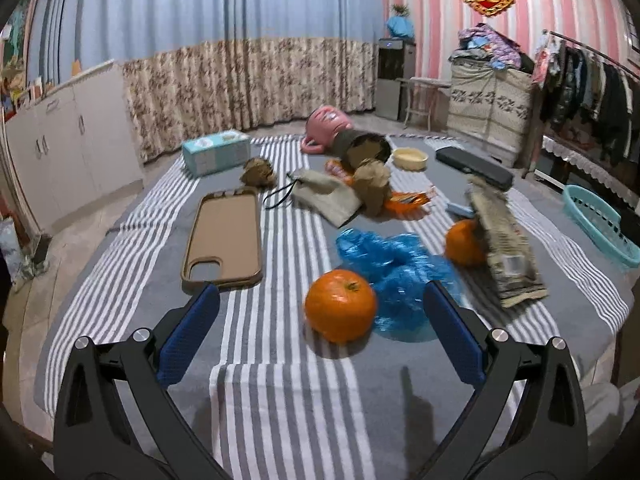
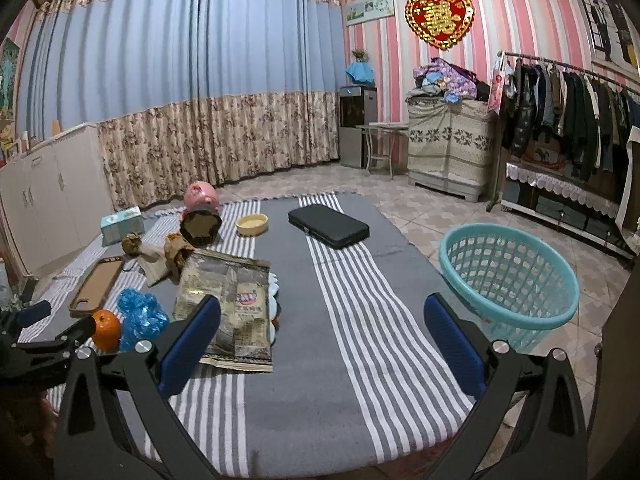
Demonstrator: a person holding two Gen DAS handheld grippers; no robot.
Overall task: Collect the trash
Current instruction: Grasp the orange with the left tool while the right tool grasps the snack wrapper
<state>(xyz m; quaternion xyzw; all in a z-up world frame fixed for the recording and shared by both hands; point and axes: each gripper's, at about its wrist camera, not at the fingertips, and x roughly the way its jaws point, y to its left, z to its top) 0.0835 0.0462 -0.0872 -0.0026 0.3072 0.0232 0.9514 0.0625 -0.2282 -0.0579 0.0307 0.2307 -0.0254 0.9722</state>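
Observation:
On the striped cloth lie a crumpled blue plastic bag [image 1: 400, 264], a worn snack packet [image 1: 508, 248], two brown paper balls [image 1: 374, 188] and an orange wrapper [image 1: 408, 200]. My left gripper [image 1: 322, 294] hangs open just in front of an orange [image 1: 340, 304], holding nothing. My right gripper [image 2: 322, 304] is open and empty too, its left finger next to the snack packet [image 2: 228, 300]. A teal basket [image 2: 512, 322] stands empty on the floor off the right edge. In the right wrist view the blue bag [image 2: 142, 316] lies beside the orange [image 2: 106, 330], behind the left gripper [image 2: 40, 328].
Also on the cloth are a brown phone case [image 1: 224, 236], a cloth pouch [image 1: 324, 196], a tissue box [image 1: 216, 150], a pink piggy bank [image 1: 326, 124], a yellow bowl [image 2: 251, 224], a black case [image 2: 328, 226] and a second orange [image 1: 464, 242]. Cabinets stand left, a clothes rack right.

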